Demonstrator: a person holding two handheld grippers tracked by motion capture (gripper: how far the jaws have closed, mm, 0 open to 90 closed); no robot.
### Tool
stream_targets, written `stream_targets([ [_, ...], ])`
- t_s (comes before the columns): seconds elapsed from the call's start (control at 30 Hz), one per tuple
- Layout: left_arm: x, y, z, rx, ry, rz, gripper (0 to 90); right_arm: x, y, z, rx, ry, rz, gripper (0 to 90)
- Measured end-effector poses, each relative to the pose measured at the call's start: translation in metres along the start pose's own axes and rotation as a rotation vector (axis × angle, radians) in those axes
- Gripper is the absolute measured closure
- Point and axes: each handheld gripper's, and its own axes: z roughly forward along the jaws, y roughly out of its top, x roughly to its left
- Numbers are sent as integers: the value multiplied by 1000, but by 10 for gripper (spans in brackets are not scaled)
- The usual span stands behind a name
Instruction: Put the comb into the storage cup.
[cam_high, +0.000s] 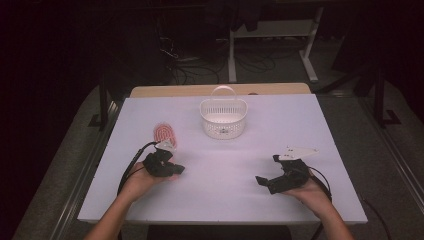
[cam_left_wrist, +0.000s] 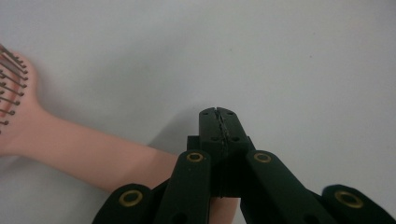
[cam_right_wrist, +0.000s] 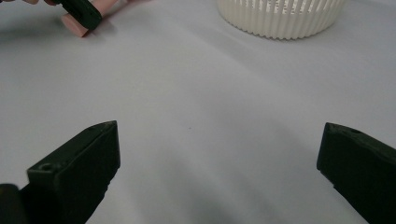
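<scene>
Two grippers out: left gripper (cam_high: 167, 161) has its jaws pressed together over the pink hairbrush (cam_left_wrist: 70, 149) handle, on the table (cam_high: 300, 125) left of the basket (cam_high: 223, 118). Right gripper (cam_high: 270, 180) gapes, idle. Grasp step; next likely lift and carry to the basket.

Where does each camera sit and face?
High view: above the person's side, facing forward-down on table, basket, hairbrush; forearms, left gripper, right gripper show.
Left gripper view: on that gripper, down past shut fingers at the hairbrush handle.
Right gripper view: low, across the table past open fingers.
Shared: high and right views catch the basket.
</scene>
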Motion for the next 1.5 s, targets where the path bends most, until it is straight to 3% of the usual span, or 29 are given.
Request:
stream_targets([
  [0.53,-3,-32,-19,35,31,-22,900,0,0,1,5,0,2,0],
  [0.83,8,-52,-35,35,79,-68,900,0,0,2,7,2,2,0],
  [1.2,24,-66,-49,47,153,-110,900,0,0,2,7,3,3,0],
  [1.5,40,-78,-60,28,196,-161,900,0,0,2,13,1,-1,0],
])
